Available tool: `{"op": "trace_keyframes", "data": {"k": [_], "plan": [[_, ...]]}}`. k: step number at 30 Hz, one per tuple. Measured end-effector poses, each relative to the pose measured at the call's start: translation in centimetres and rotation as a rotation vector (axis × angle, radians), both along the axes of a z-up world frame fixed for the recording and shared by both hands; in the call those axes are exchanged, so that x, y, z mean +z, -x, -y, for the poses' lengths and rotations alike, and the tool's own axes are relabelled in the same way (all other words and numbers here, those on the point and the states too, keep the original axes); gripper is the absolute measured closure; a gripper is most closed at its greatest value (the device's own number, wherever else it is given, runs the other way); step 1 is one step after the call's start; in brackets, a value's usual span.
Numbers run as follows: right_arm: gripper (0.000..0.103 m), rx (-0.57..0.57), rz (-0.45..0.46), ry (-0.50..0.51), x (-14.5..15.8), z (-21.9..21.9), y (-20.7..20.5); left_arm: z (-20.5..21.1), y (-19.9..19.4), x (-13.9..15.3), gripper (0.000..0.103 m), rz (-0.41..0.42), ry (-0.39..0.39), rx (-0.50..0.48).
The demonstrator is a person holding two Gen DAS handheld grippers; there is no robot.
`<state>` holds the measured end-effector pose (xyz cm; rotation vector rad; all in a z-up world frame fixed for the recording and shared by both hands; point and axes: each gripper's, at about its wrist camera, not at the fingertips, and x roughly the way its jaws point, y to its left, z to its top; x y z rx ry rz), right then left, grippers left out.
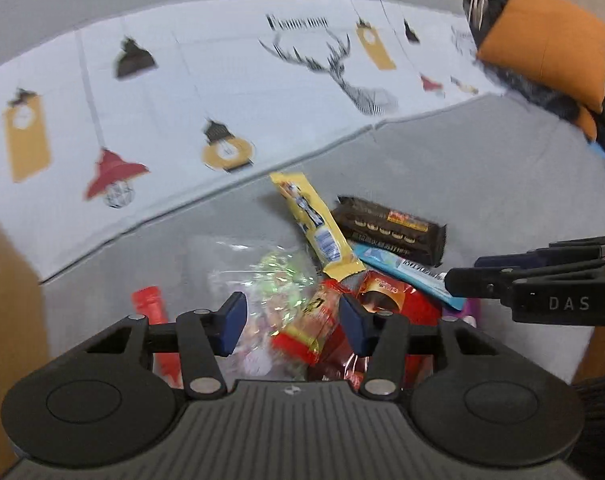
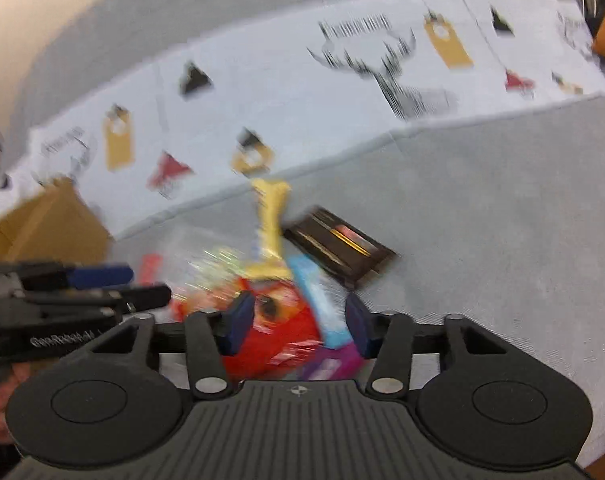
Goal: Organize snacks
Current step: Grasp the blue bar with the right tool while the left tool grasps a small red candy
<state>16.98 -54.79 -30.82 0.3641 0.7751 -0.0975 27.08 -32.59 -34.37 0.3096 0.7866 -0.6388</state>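
A pile of snacks lies on a grey cloth (image 1: 482, 184). In the left wrist view it holds a yellow packet (image 1: 314, 220), a dark brown biscuit pack (image 1: 390, 224), a light blue packet (image 1: 406, 270), red packets (image 1: 398, 300), a clear shiny bag (image 1: 274, 280) and a red stick (image 1: 152, 308). My left gripper (image 1: 293, 322) is open above the pile. My right gripper (image 2: 298, 322) is open over the red packet (image 2: 278, 332); its view is blurred. The yellow packet (image 2: 270, 216) and brown pack (image 2: 342, 246) show there too.
A white cloth printed with lamps and a deer (image 1: 230, 80) lies behind the pile. An orange and dark cushion (image 1: 542, 44) sits at the far right. A cardboard box (image 2: 50, 220) stands at the left. The right gripper's fingers (image 1: 502, 276) enter the left view from the right.
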Motion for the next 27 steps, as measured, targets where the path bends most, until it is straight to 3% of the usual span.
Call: {"op": "trace_keyframes", "data": {"k": [3, 5, 8, 10, 12, 17, 19, 24, 27], "plan": [[0.072, 0.049, -0.043, 0.022, -1.2, 0.4, -1.8, 1.1, -1.3, -2.3, 0.047, -0.042, -0.028, -0.015], [0.072, 0.097, -0.071, 0.026, -1.9, 0.3, -2.8, 1.5, -1.0, -3.0, 0.048, 0.003, -0.038, -0.048], [0.072, 0.149, -0.105, 0.093, -2.7, -0.7, -3.6, 1.8, -0.6, -3.3, 0.083, 0.003, -0.046, -0.096], [0.075, 0.173, -0.102, 0.134, -2.7, -1.3, -3.6, 1.7, -0.5, -3.1, 0.084, -0.013, -0.042, -0.074], [0.084, 0.158, -0.098, 0.103, -2.5, -1.0, -3.5, 1.3, -0.3, -2.5, 0.084, -0.035, -0.033, -0.036], [0.086, 0.135, 0.005, 0.057, 0.1, -0.8, -1.4, -1.3, 1.1, -0.1, 0.084, -0.076, 0.003, 0.060], [0.086, 0.138, 0.039, -0.027, 0.9, -1.3, 0.4, -2.9, 2.2, 0.3, 0.084, -0.119, 0.011, 0.087], [0.086, 0.241, -0.013, 0.047, 0.2, -4.1, 1.8, -5.2, 4.3, -2.0, 0.083, -0.190, -0.028, 0.145], [0.085, 0.251, -0.041, -0.020, -0.8, -3.7, 0.5, -5.1, 4.6, -2.5, 0.080, -0.153, -0.026, 0.162]]}}
